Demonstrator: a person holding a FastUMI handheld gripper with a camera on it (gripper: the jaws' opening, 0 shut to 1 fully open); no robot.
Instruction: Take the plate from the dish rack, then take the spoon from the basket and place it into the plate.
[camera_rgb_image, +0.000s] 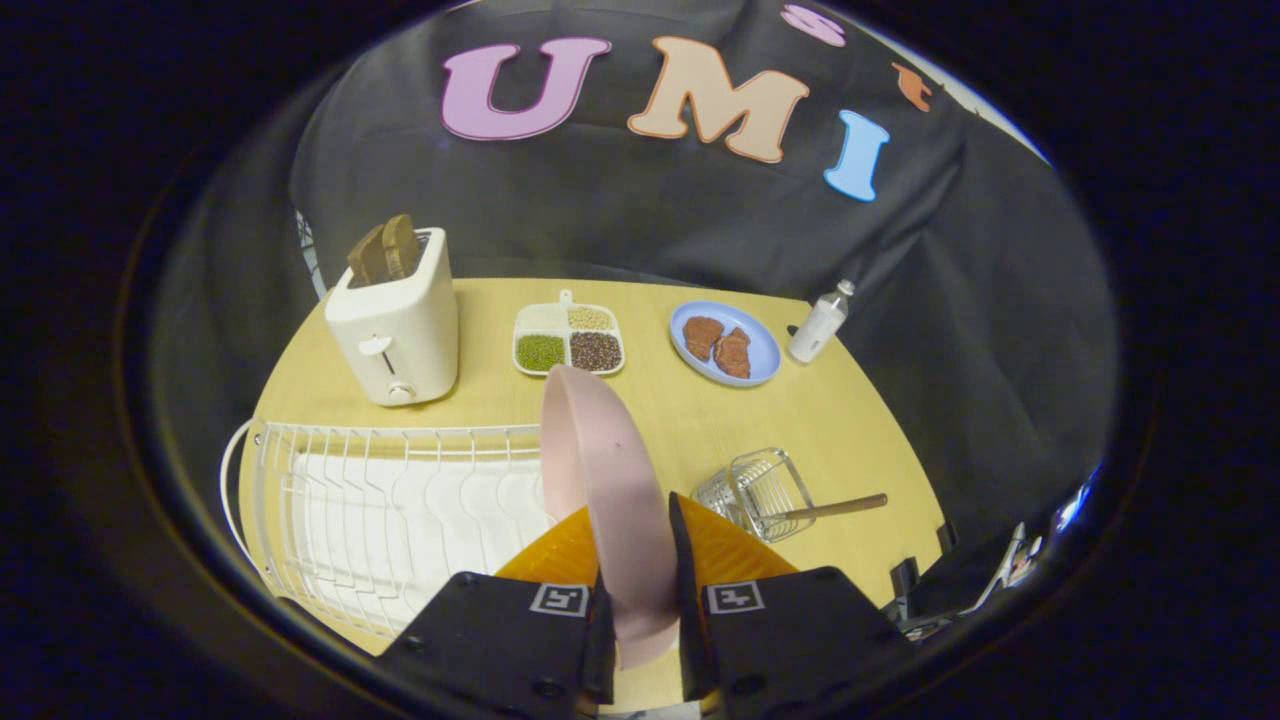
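My gripper (632, 520) is clamped on the smooth round pale-pink plate (600, 470), both fingers pressing its faces; the plate stands on edge between them, above the white wire dish rack (380, 500) at the near left edge of the round light-wood table (700, 420). A wooden-handled spoon (835, 508) lies tilted in the small clear wire basket (755, 490), just right of my fingers. Bare wood lies between the basket and the blue oval plate of meat (725, 342) near the far edge.
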